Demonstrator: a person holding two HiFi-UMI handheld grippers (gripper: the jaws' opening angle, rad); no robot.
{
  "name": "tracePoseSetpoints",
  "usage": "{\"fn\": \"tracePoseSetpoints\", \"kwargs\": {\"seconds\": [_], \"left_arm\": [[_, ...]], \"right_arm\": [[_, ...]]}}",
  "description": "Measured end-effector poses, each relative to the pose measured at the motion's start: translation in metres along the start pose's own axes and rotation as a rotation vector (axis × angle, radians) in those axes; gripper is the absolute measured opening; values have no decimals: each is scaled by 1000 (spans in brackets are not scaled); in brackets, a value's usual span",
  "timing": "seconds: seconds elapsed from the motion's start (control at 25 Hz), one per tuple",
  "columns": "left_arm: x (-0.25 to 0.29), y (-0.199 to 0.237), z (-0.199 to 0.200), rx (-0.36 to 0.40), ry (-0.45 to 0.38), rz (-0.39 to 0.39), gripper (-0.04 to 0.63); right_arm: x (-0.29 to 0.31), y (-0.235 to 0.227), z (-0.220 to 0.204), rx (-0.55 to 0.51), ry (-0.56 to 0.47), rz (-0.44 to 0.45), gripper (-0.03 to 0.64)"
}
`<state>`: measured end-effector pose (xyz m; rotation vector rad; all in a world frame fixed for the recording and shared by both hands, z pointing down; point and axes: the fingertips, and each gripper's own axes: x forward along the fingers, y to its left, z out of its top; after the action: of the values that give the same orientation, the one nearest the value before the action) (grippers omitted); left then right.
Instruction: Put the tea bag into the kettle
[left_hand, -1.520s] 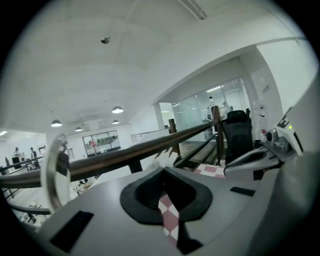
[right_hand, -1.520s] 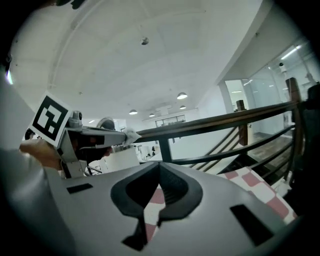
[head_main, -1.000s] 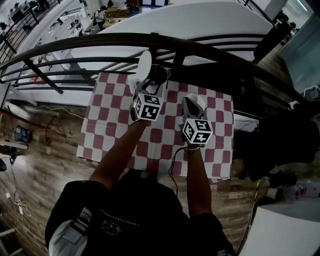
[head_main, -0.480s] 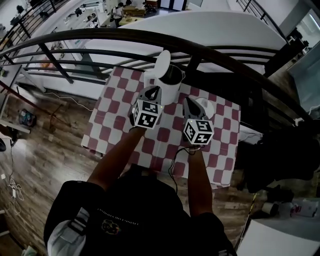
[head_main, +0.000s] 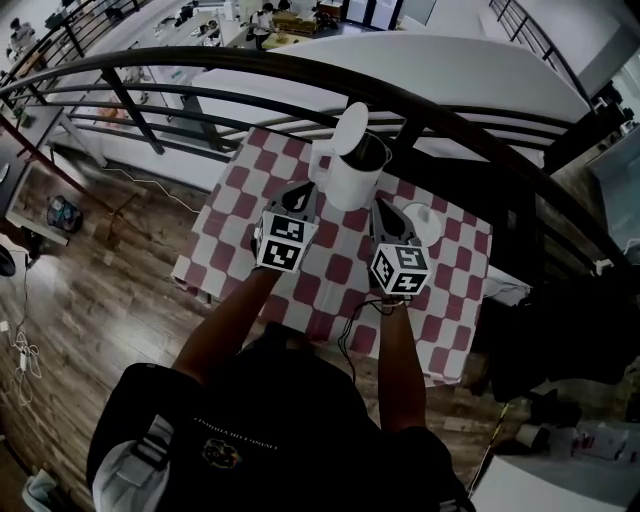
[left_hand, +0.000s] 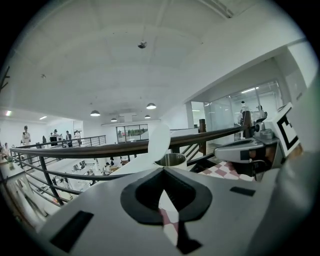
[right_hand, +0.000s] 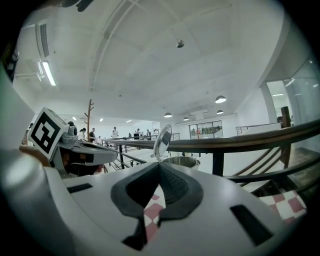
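The white kettle (head_main: 340, 178) stands at the far side of the checked table with its lid (head_main: 351, 124) tipped up and its steel mouth (left_hand: 170, 159) bare. No tea bag shows in any view. My left gripper (head_main: 303, 190) hovers just short of the kettle, on its left. Its jaws have just been closing and now meet at the tips (left_hand: 163, 169) with nothing between them. My right gripper (head_main: 383, 203) hangs to the right, pointing at the kettle (right_hand: 180, 161), and its jaws also meet, empty.
A red-and-white checked cloth (head_main: 232, 215) covers the small table. A white round base (head_main: 430, 222) lies right of the kettle. A dark curved railing (head_main: 300, 72) runs right behind the table, with a drop beyond. Wooden floor (head_main: 90, 300) lies to the left.
My left gripper has drawn back from the kettle's mouth towards the person, and its jaws have closed. The right gripper has also come back a little.
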<state>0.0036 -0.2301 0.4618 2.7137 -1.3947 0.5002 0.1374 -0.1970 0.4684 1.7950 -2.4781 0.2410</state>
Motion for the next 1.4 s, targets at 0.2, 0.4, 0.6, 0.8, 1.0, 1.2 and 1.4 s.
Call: {"fn": "tracePoseSetpoints", "kwargs": {"seconds": [0.2,0.4,0.6,0.8,1.0,1.2,1.4], "left_arm": [[-9,5,-4,-25,-1,6,3],[-13,8,-5,-31,-3,7,3],[-15,6,-10,-38,0,-2,3],[-17,6,-14,-46,4,-13,3],[-18,7,-18,-51,8,-19,3],[-17,10,-19,-51,10,-18,3],[-17,12,-20,-52,10,-18,3]], "right_arm": [[2,9,-1,5,1,15,11],[3,13,-3,8,4,21,11],[1,14,-4,11,2,19,11],[1,16,-6,16,5,17,11],[3,19,-9,18,9,19,11],[5,18,-9,18,11,17,11],[8,20,-10,18,10,19,11]]}}
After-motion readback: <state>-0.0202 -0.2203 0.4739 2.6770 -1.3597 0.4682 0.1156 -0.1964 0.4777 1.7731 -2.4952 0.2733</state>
